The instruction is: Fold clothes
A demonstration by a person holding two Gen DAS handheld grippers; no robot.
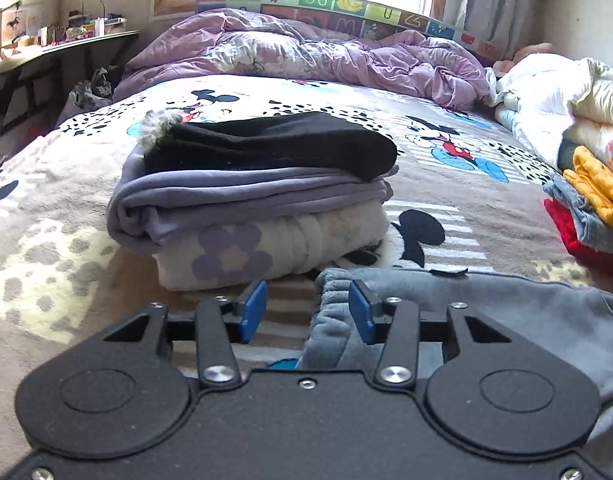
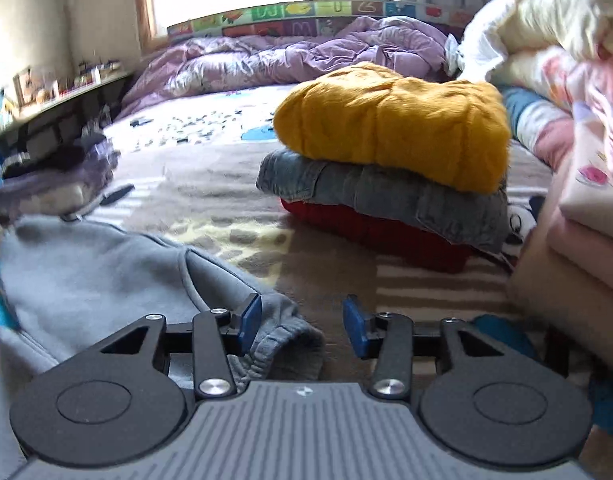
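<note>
A grey-blue fleece garment lies spread on the bed in front of me; it also shows in the right wrist view. My left gripper is open, with the garment's gathered left cuff edge lying between its blue pads. My right gripper is open, low over the bed, with the garment's other elastic cuff between its pads, close to the left pad.
A folded stack, black on lilac on a cream flowered piece, sits ahead of the left gripper. A second stack, mustard on denim on red, sits ahead of the right gripper. Pink and cream bedding is piled at right. A crumpled purple duvet lies at the far end.
</note>
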